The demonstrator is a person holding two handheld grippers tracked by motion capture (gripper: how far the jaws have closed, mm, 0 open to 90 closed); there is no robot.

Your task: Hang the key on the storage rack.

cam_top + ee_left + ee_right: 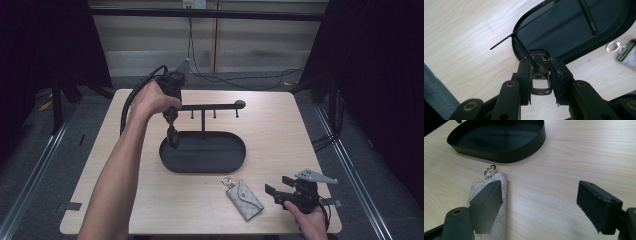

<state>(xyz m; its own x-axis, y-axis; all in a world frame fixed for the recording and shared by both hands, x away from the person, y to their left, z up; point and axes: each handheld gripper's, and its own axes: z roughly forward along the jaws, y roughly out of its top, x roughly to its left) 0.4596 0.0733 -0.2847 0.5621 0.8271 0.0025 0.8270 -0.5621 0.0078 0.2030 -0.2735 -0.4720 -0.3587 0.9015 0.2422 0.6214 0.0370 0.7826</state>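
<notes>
A black stand has an oval tray (239, 159) as its base and a horizontal bar (210, 106) with small hooks on a post. My left gripper (171, 124) points down at the bar's left end, over the tray's left edge. It is shut on a black key fob (540, 88) with silver trim, whose top touches a thin hook rod (524, 50). A grey patterned key pouch (245, 199) with a metal ring (490, 169) lies flat in front of the tray. My right gripper (278, 186) stands open just right of the pouch, its left finger (486, 202) over the pouch's edge.
The tray's black wall (499, 155) rises a short way beyond the pouch. Bare wooden table (280, 130) lies right of the stand. The table's front edge is close behind my right hand. Black curtains flank the table, and cables run on the floor behind it.
</notes>
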